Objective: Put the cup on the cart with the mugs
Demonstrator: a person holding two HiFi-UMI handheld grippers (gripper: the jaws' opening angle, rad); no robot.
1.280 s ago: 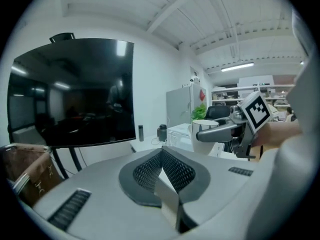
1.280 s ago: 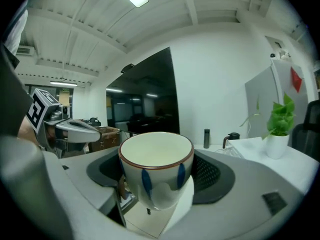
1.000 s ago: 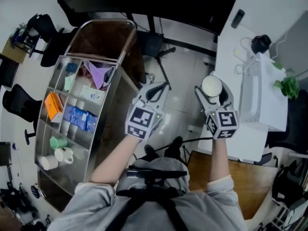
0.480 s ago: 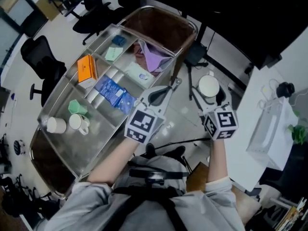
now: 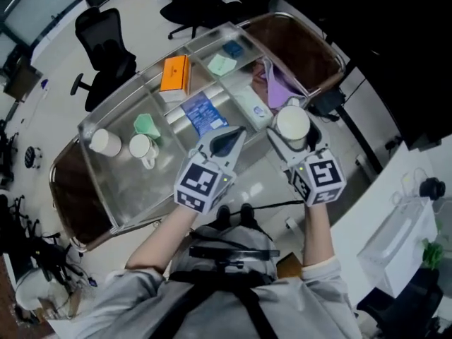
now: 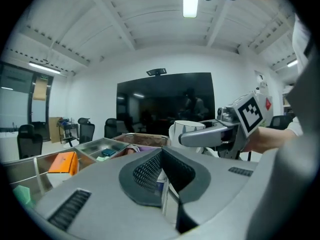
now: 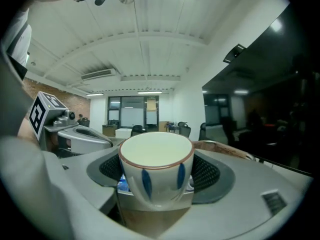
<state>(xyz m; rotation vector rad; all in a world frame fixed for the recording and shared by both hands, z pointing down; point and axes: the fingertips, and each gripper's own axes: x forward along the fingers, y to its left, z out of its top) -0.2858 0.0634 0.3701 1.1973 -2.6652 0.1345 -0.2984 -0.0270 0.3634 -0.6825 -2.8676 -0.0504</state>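
In the head view, the cup (image 5: 292, 124) is seen clamped upright, mouth up, in the right gripper (image 5: 292, 134), which is held over the near edge of the cart (image 5: 138, 189), toward its right half. The mugs (image 5: 143, 147), two white and one green, are gathered in the cart's left-end compartment. The cup's place is therefore judged to lie well to the left of the right gripper, past the cart's middle compartments with the orange box (image 5: 175, 74) and the blue packet (image 5: 201, 111). The left gripper (image 5: 233, 138) is held between cup and mugs, nearer the mugs, and may need to be kept out of the way. In the left gripper view, its jaws are shown pressed together with nothing between them, and the cup is seen off to their right. In the right gripper view, the cup, white with blue strokes and a brown rim, is shown gripped at its sides by both pads.
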